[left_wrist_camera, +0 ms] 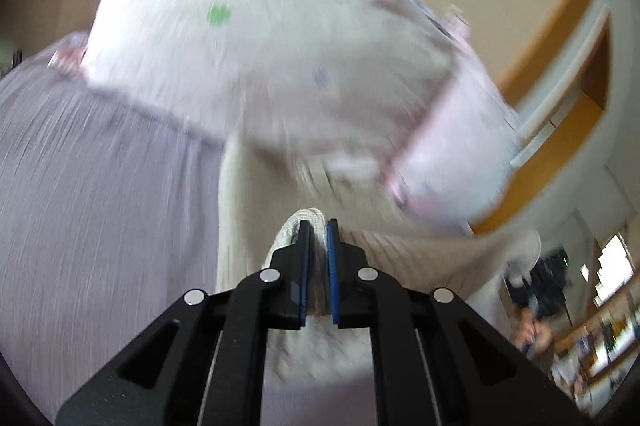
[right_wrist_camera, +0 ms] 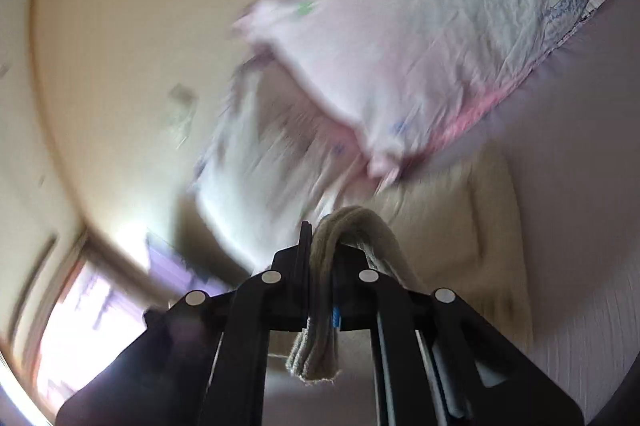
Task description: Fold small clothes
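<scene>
A lilac bedsheet (left_wrist_camera: 92,194) is filling the left of the left wrist view, and a large white pillow (left_wrist_camera: 256,38) with pink edging and small green and blue prints is lying across it, blurred in both views. Spreading out below the pillow, a beige ribbed knit garment (left_wrist_camera: 360,222) is lying on the sheet, its pale fabric running in fine vertical ribs and showing a long seam down one side in the right wrist view. The left gripper (left_wrist_camera: 318,226) is pinching a bunched fold of the garment's edge between its blue pads (left_wrist_camera: 332,266), jaws nearly together. The right gripper (right_wrist_camera: 320,230) is clamping another bunched section of the same knit, which is arching over the fingertips and hanging down behind them in a thick grey-beige roll with a frayed end
</scene>
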